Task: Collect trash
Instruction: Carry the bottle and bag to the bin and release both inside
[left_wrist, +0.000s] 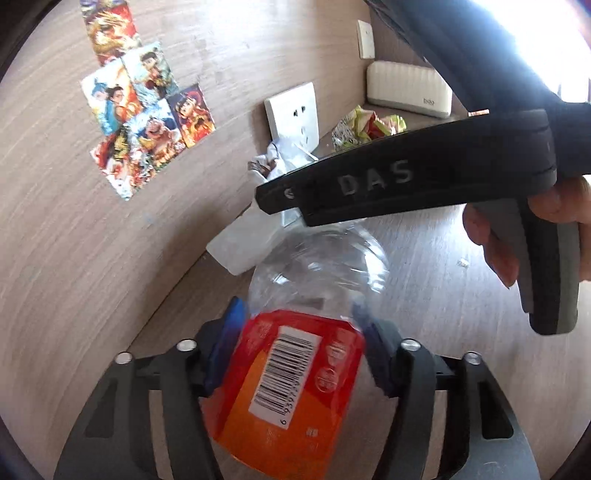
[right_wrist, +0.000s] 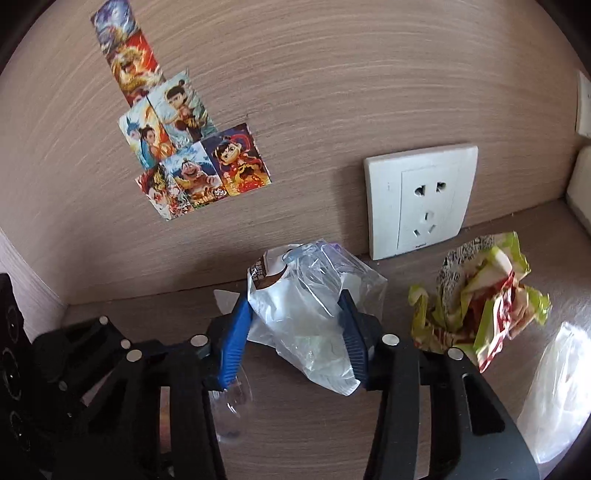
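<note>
Blue pads of the left gripper press both sides of a clear plastic bottle, clamped on it at the top of its red and orange label, where a barcode faces the camera; the bottle's clear upper part points away from the fingers over the wooden desk. Just beyond the bottle lies a white plastic bag, and above it reaches the black body of the other tool, lettered DAS, with a hand around its grey handle at the right. Farther off, beside a white wall socket, sits a crumpled green and red snack wrapper, with a cream-coloured case behind it. The right gripper is closed on a clear plastic bag that has a brown printed strip at its top, its blue pads squeezing the bag from both sides just above the desk. To the right of those fingers lies the wrapper, near but apart, and more clear plastic lies at the far right edge. Cartoon stickers cover the wood panel above and to the left.
</note>
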